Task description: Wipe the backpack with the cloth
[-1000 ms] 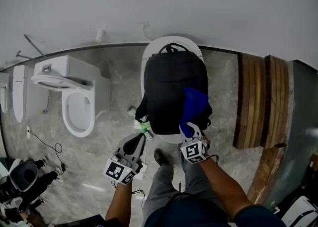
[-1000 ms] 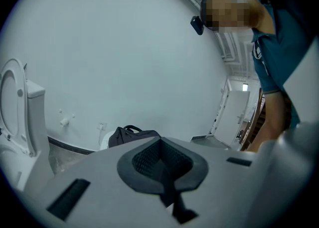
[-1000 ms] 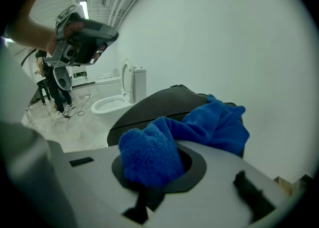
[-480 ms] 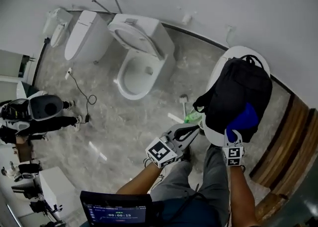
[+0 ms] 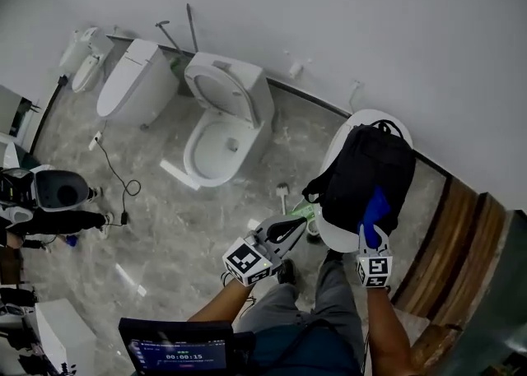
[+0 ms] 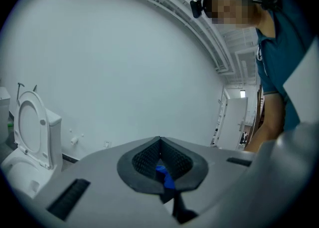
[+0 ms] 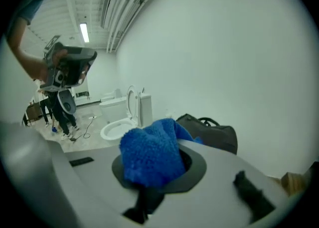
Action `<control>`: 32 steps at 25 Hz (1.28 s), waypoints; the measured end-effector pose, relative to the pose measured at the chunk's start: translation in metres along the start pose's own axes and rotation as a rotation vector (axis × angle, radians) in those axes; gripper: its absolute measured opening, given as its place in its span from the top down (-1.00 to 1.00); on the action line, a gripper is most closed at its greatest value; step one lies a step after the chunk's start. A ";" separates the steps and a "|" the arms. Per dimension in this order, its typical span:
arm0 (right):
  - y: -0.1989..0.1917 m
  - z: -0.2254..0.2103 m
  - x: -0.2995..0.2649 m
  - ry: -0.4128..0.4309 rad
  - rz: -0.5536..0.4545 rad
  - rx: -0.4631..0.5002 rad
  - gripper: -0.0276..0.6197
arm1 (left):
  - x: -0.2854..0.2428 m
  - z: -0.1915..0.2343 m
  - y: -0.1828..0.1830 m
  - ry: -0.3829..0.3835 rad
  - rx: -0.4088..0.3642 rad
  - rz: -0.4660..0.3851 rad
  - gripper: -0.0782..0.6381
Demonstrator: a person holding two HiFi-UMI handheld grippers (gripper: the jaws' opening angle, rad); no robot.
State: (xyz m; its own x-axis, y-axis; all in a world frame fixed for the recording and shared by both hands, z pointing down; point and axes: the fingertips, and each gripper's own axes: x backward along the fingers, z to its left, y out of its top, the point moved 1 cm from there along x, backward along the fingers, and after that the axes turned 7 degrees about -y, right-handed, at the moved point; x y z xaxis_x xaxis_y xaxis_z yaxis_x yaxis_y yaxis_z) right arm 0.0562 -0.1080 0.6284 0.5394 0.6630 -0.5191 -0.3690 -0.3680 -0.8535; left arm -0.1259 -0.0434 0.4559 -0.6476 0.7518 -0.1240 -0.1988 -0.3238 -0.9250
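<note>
Two tongs are in view, one in each hand. The right tongs [image 5: 370, 233] are clamped on the one blue cloth [image 5: 376, 204], which bunches up over their tips and lies against the lower right part of the black backpack [image 5: 362, 170]. The left tongs [image 5: 301, 219] hang in the air just beside the backpack's lower left corner. Their tips are pressed together. A small blue bit shows in the hollow behind them, and I cannot tell what it is.

The single backpack lies on a white oval stand [image 5: 333, 239], its handle toward the wall [image 5: 370, 37]. The stand's far rim sits close against the wall's foot. A stack of wooden planks [image 5: 461, 234] closes off the right side.

To the left, the grey marbled floor [image 5: 165, 218] is open as far as two toilets. One toilet [image 5: 216, 132] has its lid up and the other toilet [image 5: 132, 78] is shut. A thin cable [image 5: 115, 173] trails across that floor.

One screen [image 5: 174, 354] at the lower edge reads 00:00:15. Each of the tongs carries one cube with black-and-white square markers.
</note>
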 end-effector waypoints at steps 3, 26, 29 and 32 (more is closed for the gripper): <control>0.054 -0.002 0.033 -0.038 -0.110 -0.006 0.84 | 0.015 -0.010 0.020 -0.015 -0.011 -0.033 0.77; 0.302 0.028 0.356 -0.256 -0.619 0.003 0.84 | 0.089 -0.159 0.153 -0.142 -0.226 -0.122 0.77; 0.294 0.037 0.385 -0.262 -0.610 0.001 0.84 | 0.098 -0.180 0.149 -0.147 -0.241 -0.121 0.77; 0.283 0.050 0.420 -0.264 -0.623 0.011 0.84 | 0.112 -0.207 0.142 -0.152 -0.244 -0.134 0.77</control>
State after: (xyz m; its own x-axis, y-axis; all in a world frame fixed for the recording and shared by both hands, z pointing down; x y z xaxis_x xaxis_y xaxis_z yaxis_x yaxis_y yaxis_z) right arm 0.1402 0.0989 0.1715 0.4515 0.8867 0.0993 -0.0576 0.1400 -0.9885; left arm -0.0744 0.1133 0.2367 -0.7336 0.6783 0.0427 -0.1191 -0.0665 -0.9906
